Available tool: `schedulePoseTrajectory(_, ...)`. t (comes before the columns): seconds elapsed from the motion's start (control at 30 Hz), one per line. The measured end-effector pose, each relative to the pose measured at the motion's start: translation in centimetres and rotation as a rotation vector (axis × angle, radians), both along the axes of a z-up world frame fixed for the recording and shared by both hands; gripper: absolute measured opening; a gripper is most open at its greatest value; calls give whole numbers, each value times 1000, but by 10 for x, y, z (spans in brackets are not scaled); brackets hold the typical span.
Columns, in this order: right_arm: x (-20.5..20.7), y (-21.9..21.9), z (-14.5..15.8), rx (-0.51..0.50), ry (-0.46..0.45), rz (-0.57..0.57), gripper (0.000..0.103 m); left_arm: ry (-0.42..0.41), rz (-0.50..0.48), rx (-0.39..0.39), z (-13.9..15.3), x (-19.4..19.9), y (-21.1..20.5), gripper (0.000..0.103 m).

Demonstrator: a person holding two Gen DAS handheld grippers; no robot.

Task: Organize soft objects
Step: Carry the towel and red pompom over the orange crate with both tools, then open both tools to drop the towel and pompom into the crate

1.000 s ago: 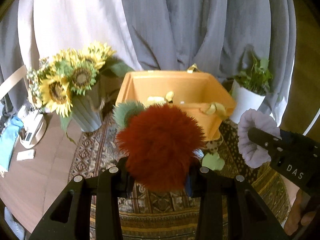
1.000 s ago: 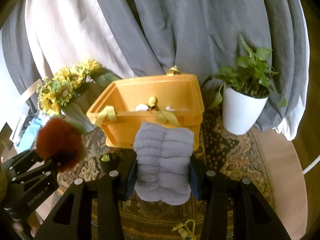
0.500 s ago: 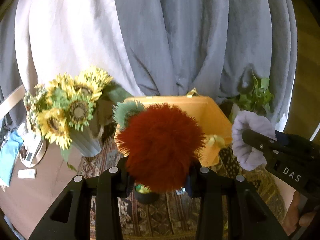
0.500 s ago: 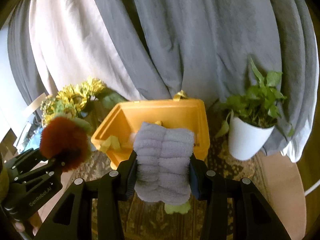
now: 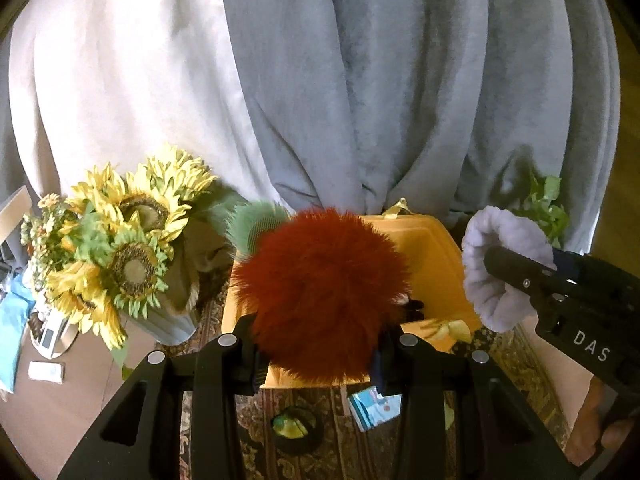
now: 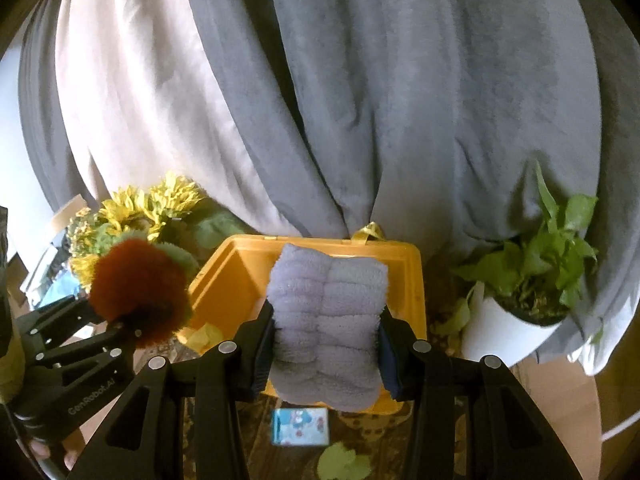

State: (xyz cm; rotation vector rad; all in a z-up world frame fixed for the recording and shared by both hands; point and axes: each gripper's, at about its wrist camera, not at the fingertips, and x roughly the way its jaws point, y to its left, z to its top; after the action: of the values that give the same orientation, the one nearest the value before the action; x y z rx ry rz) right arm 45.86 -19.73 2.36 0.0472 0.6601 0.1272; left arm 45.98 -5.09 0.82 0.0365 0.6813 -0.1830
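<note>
Above the orange bin point(image 6: 404, 280): left hand-held gripper point(image 5: 320, 354) clamped on rust-red fur pompom point(image 5: 320, 292). Alongside, right hand-held gripper point(image 6: 326, 354) clamped on folded lilac fleece cloth point(image 6: 326, 320).

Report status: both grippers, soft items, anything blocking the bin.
Left gripper shut on red pompom. Right gripper shut on grey plush roll. Both held in front of orange bin. Nothing seen between them and bin.
</note>
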Motion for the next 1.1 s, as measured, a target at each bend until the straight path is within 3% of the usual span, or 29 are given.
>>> schedulePoseTrajectory(0.37,56,-2,-18,-22,74,29,45,63,-15,21,-12,52,-6,39)
schedulePoseTrajectory(0.8,129,-9,-71,-33,281,46,45,235,-29,74,-53,118,-14,39)
schedulePoseTrajectory(1.1,154,-10,-103,-51,398,70,47,330,-48,129,-79,141,-21,41)
